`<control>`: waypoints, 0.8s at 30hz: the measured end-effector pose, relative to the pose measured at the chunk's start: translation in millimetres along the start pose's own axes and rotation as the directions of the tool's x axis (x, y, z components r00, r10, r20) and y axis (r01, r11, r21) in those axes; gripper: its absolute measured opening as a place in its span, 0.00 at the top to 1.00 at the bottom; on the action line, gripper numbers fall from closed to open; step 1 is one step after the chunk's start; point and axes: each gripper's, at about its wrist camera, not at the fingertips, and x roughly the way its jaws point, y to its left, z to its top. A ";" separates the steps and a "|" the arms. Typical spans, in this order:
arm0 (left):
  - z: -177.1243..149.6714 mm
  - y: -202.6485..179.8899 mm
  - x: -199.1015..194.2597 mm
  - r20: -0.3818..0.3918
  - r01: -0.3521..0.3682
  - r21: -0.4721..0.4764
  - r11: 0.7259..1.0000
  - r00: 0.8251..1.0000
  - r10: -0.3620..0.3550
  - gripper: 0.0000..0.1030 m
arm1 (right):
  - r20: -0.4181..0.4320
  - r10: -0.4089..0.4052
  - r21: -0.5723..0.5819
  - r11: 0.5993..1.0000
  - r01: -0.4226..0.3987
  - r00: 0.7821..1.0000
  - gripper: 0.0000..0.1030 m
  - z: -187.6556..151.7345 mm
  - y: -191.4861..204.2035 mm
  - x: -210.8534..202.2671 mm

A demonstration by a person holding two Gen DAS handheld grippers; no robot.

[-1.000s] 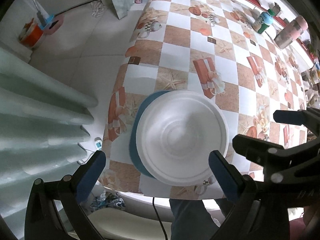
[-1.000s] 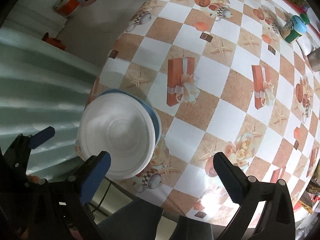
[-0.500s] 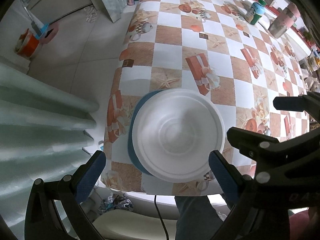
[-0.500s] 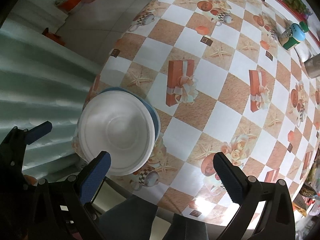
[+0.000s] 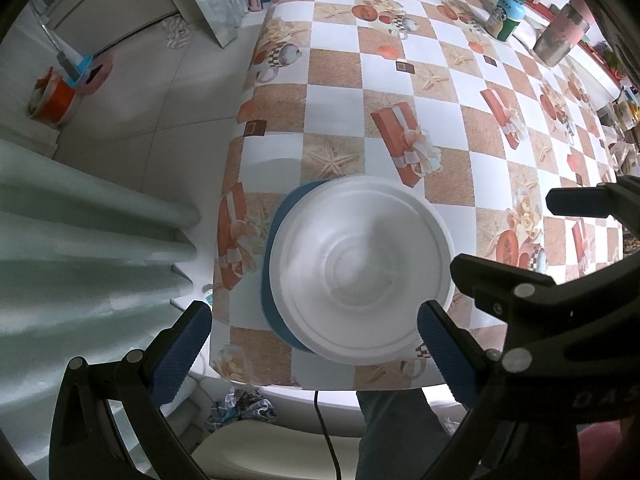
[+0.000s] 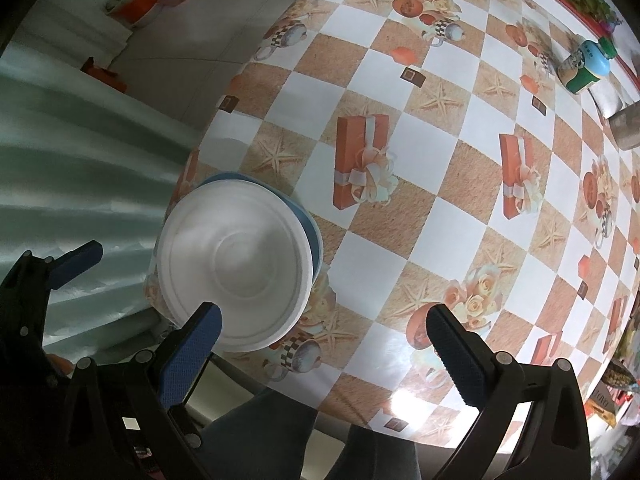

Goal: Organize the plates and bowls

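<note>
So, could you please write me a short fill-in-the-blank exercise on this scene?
1. The white plate rests on a ___ plate.
2. Both the left gripper and right gripper are ___.
3. The stack sits near the table's ___.

Missing words: blue; open; edge

White bowl (image 6: pixel 234 266) atop blue plate (image 6: pixel 314 232).

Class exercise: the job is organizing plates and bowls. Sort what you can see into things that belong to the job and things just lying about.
Belongs to the job:
white dish
blue plate under it

Just lying about:
green-capped bottle
metal tumbler
orange tub on the floor
</note>
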 end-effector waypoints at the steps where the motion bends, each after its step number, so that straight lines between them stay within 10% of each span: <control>1: 0.0 0.3 0.2 0.000 0.000 0.001 1.000 1.000 0.000 0.00 | 0.001 0.000 0.000 1.000 0.000 1.000 0.00 0.2 0.3 -0.1; 24: 2.0 8.1 5.5 -0.014 -0.002 0.015 1.000 1.000 0.002 0.00 | -0.008 -0.008 -0.001 1.000 0.008 1.000 0.00 4.0 7.5 5.3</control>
